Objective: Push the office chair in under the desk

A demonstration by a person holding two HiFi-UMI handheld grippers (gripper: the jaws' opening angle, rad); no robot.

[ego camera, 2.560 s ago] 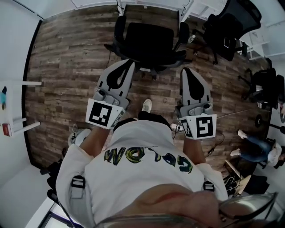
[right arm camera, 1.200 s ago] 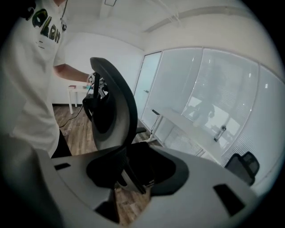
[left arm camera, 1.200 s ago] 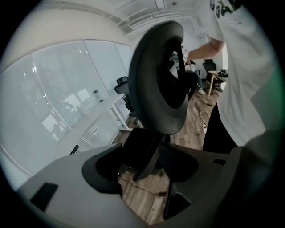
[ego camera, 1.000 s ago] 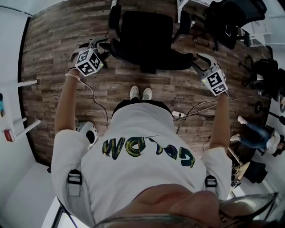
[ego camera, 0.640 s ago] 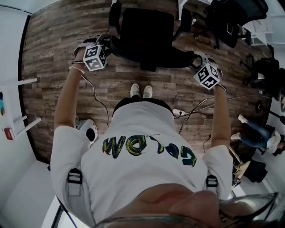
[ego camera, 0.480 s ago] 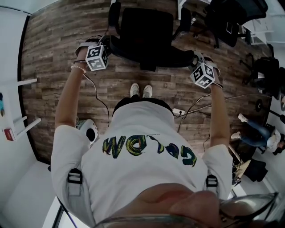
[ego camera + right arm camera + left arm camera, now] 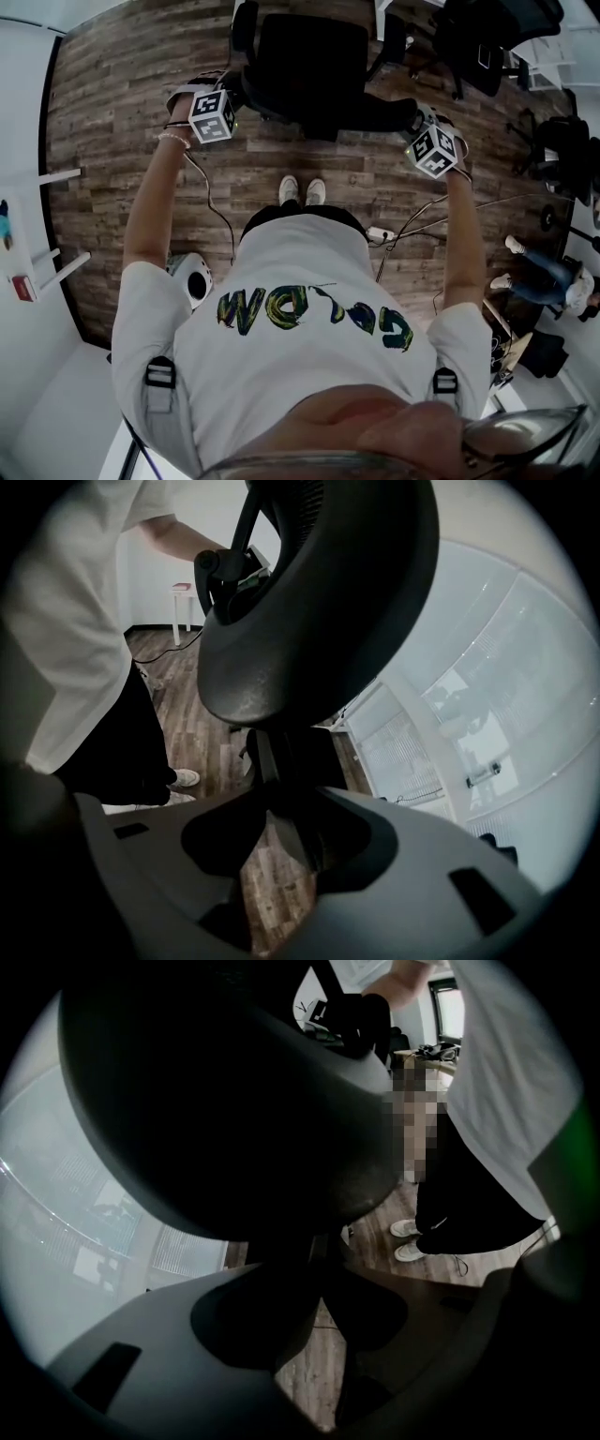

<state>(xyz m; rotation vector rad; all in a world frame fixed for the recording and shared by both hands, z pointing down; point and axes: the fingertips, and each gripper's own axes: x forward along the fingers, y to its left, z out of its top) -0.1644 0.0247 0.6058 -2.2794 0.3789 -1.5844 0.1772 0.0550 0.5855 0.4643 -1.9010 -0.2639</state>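
The black office chair [image 7: 314,52] stands on the wood floor in front of me, its backrest [image 7: 328,111] nearest to me. My left gripper [image 7: 236,97] is at the backrest's left end and my right gripper [image 7: 413,124] at its right end. In the left gripper view the backrest's dark rim [image 7: 234,1101] fills the frame and a dark strut runs down between the jaws of the gripper [image 7: 319,1335]. The right gripper view shows the same on the other side [image 7: 319,602], strut between the gripper [image 7: 281,846] jaws. Both pairs of jaws are closing, with floor still showing beside each strut.
White desk legs [image 7: 380,11] show at the top edge beyond the chair. A second black chair [image 7: 487,47] stands at the top right. Cables [image 7: 412,225] trail on the floor by my feet. A seated person's legs [image 7: 539,281] are at the right, a white table [image 7: 37,262] at the left.
Both grippers have swung inward from wide of the chair to the two ends of its backrest. The left jaws have narrowed around the strut.
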